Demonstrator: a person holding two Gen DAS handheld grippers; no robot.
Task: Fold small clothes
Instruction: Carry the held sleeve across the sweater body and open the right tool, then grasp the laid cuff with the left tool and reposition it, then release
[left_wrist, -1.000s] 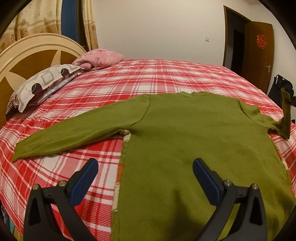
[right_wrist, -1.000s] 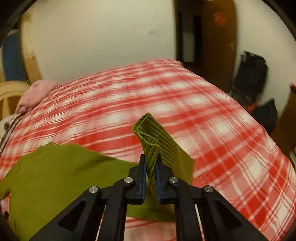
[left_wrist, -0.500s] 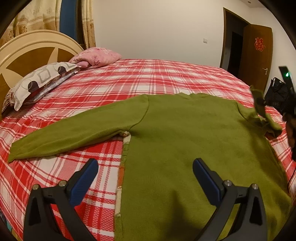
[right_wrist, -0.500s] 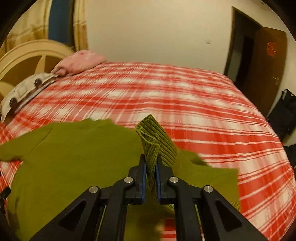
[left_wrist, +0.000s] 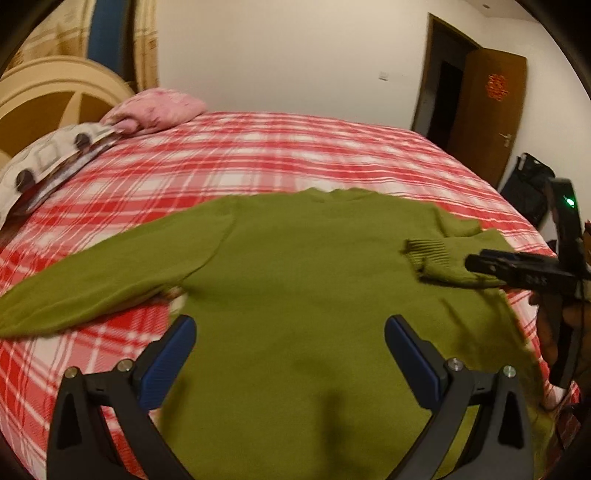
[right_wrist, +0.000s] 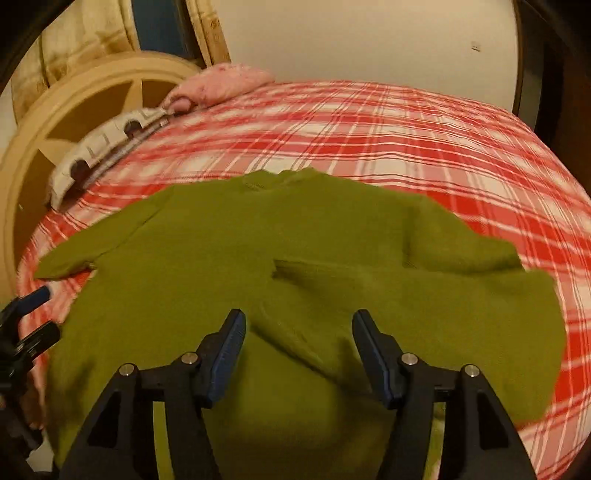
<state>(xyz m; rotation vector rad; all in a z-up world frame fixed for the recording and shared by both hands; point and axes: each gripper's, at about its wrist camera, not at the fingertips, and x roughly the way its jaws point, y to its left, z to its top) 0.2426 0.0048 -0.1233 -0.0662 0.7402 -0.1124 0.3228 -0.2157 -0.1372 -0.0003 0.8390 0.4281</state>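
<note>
**Around the bed**

I see a bed (left_wrist: 295, 147) covered in a red and white checked sheet, with a cream and brown wooden headboard (left_wrist: 48, 99) at its left end. A pink pillow (left_wrist: 155, 110) lies against it, and just beside that a white pillow (left_wrist: 55, 158) with dark round spots. Yellow curtains (left_wrist: 144, 40) hang behind the headboard. Across the room a brown door (left_wrist: 487, 110) stands open, and a black bag (left_wrist: 528, 188) sits on the floor near it.

Left gripper (left_wrist: 288, 354) fingers spread wide; right gripper (right_wrist: 297, 350) fingers apart, holding nothing.
</note>
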